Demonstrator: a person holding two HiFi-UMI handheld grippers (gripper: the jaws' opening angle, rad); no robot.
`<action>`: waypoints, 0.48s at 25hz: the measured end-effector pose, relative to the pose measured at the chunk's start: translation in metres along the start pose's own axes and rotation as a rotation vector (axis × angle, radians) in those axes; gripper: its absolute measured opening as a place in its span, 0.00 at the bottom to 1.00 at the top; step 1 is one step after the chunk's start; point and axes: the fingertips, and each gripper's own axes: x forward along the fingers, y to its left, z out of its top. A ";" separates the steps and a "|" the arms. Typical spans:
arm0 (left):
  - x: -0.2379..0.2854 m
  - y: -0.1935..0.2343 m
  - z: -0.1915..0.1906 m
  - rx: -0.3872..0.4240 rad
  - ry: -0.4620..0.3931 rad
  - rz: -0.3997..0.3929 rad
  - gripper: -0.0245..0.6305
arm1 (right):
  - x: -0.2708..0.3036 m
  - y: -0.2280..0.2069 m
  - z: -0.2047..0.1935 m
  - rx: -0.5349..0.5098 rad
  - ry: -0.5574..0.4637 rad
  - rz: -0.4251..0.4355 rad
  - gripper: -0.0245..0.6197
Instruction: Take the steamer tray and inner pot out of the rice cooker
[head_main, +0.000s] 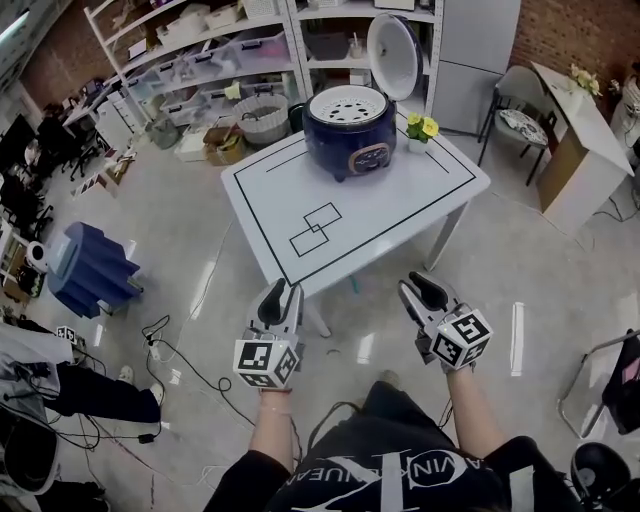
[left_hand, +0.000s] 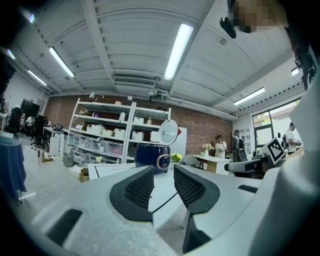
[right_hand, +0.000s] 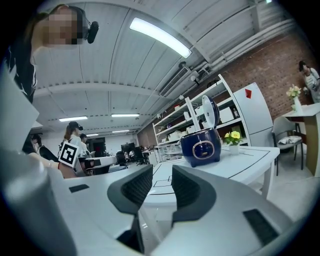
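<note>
**A:** What is nearest the wearer?

**B:** Two hand-held grippers, over the floor and short of the near edge of the white table with black tape lines. The left gripper and the right gripper each have their jaws partly apart, with nothing between the pads.

**A:** And the cooker?

**B:** The round dark-blue rice cooker stands by the table's far edge, with its white lid raised. The white perforated steamer tray sits in its mouth. The inner pot is probably underneath, hidden.

**A:** Which step is this?

**B:** The approach, I judge. Next, reach across, grip the tray's rim and lift it straight up.
</note>
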 end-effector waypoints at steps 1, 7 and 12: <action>0.006 0.000 0.000 -0.003 0.001 -0.008 0.19 | 0.003 -0.004 0.002 -0.001 0.000 -0.006 0.21; 0.047 0.011 0.009 0.000 0.001 -0.046 0.19 | 0.034 -0.029 0.021 0.001 -0.024 -0.037 0.21; 0.091 0.038 0.020 -0.001 -0.012 -0.047 0.19 | 0.077 -0.056 0.039 -0.002 -0.041 -0.036 0.21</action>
